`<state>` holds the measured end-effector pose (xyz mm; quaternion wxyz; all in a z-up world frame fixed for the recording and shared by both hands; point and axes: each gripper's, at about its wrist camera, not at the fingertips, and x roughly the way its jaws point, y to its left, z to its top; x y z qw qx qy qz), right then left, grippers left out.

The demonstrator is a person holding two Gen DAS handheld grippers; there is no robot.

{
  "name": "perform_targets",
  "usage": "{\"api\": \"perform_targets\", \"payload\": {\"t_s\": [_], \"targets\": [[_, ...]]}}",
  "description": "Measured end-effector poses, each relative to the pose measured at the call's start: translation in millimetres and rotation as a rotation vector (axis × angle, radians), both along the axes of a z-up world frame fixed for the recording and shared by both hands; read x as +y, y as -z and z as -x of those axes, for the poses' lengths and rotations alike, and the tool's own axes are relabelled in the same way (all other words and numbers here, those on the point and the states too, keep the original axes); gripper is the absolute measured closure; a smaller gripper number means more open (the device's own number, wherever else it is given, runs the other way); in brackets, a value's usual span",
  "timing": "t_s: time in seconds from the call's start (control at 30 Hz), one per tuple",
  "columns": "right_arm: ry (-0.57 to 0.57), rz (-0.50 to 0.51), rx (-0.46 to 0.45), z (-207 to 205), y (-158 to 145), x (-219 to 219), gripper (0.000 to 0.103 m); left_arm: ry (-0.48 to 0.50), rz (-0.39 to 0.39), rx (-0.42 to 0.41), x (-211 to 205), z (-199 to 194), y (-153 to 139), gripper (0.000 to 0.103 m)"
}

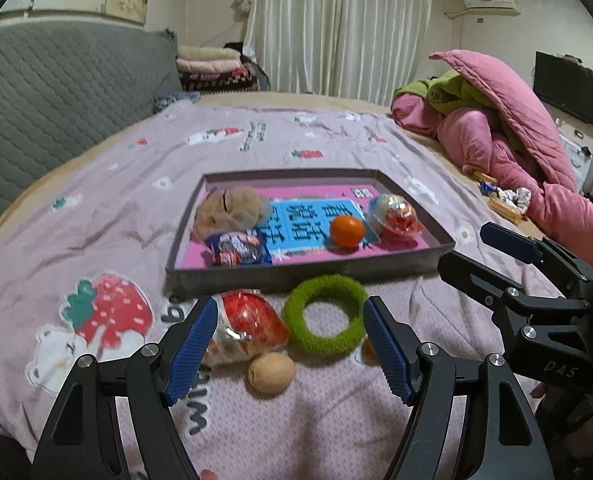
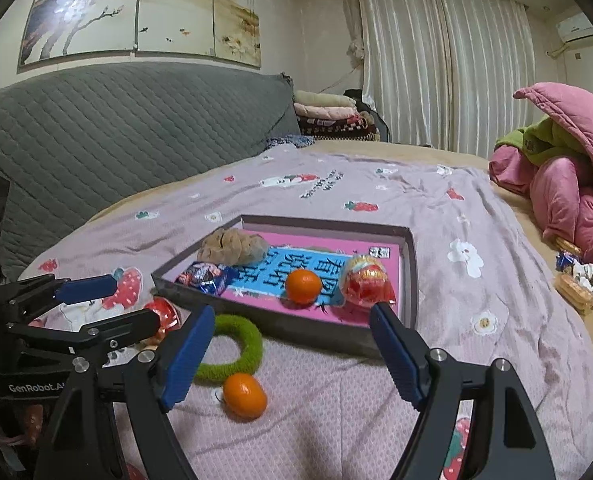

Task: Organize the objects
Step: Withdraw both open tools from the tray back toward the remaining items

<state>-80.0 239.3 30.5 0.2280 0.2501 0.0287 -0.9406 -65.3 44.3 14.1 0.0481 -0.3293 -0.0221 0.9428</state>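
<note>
The left gripper (image 1: pixel 290 346) hangs low over the bed (image 1: pixel 96 208) with its blue fingers (image 1: pixel 190 354) wide apart and nothing between them. In the left view, a green ring (image 1: pixel 323 314) lies on the sheet just past the fingers, at 12 o'clock. A red candy egg (image 1: pixel 252 328) in shiny wrap lies beside the ring at 9 o'clock, right next to the left finger. A walnut (image 1: pixel 271 373) sits near the egg, at 6 o'clock from it.

The right gripper (image 2: pixel 290 354) also has its fingers (image 2: pixel 186 360) wide apart and holds nothing. In the right view, a loose orange (image 2: pixel 244 396) lies on the sheet between the fingers, touching or almost touching the ring (image 2: pixel 236 350) at the ring's 6 o'clock.

The tray (image 1: pixel 292 276) sits on the bed past the ring, at 12 o'clock. It has dark walls and a pink and blue floor. Inside it, a tan plush toy (image 1: pixel 228 212) lies at the far left. A blue snack bag (image 1: pixel 238 249) lies just in front of the toy, near the front wall. A second orange (image 1: pixel 347 231) sits right of the middle. Another wrapped egg (image 1: pixel 392 214) lies just beside that orange, at 3 o'clock.

A pink quilt (image 1: pixel 508 136) is piled at the far right of the bed, well apart from the tray.
</note>
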Motion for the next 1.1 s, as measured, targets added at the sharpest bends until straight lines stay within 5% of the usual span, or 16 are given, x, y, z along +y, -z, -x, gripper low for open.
{"api": "perform_targets", "payload": {"t_s": [1.1], "targets": [[-0.050,-0.105,-0.049,-23.1,32.7,-11.5,0.024,0.007,-0.005,-0.127,-10.8,-17.5,37.0,0.027]]}}
